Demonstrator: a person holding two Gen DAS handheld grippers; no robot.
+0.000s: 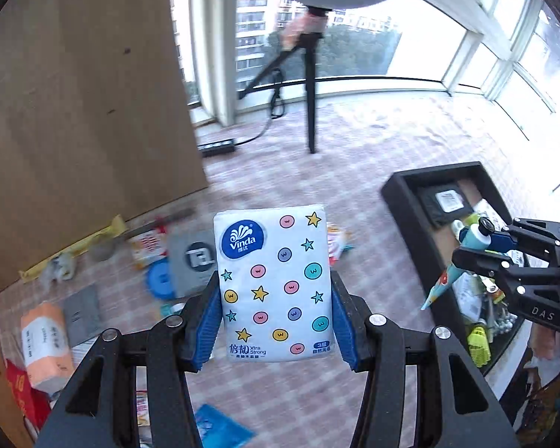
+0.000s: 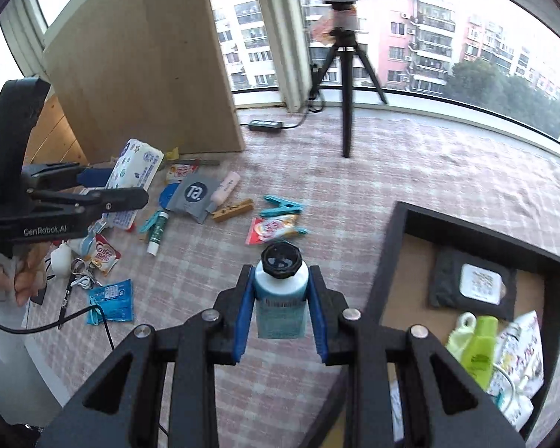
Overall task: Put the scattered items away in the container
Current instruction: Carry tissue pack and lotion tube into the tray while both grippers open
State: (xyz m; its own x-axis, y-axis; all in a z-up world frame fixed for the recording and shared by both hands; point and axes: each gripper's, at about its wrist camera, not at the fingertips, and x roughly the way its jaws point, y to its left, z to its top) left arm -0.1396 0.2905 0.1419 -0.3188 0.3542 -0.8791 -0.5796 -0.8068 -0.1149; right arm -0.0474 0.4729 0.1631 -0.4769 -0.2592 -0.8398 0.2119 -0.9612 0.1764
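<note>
My left gripper [image 1: 274, 282] is shut on a white Vinda tissue pack [image 1: 276, 254] printed with stars and dots, held upright above the floor between the blue pads. From the right wrist view the same pack [image 2: 138, 160] sits in the left gripper [image 2: 119, 186] at far left. My right gripper [image 2: 280, 274] is shut on a teal tube with a black cap [image 2: 280, 298], cap pointing away. In the left wrist view that tube [image 1: 444, 280] hangs in the right gripper [image 1: 481, 244] over the black tray [image 1: 410, 201]. The tray [image 2: 395, 246] lies to the lower right.
Inside the tray lie a black pouch [image 2: 474, 287], a green bottle [image 2: 479, 351] and other small items. On the chequered cloth are a grey sachet [image 2: 198, 194], teal peg [image 2: 283, 207], wooden peg [image 2: 233, 209] and blue sachet [image 2: 112, 298]. A tripod [image 2: 345, 112] and wooden board [image 2: 149, 67] stand behind.
</note>
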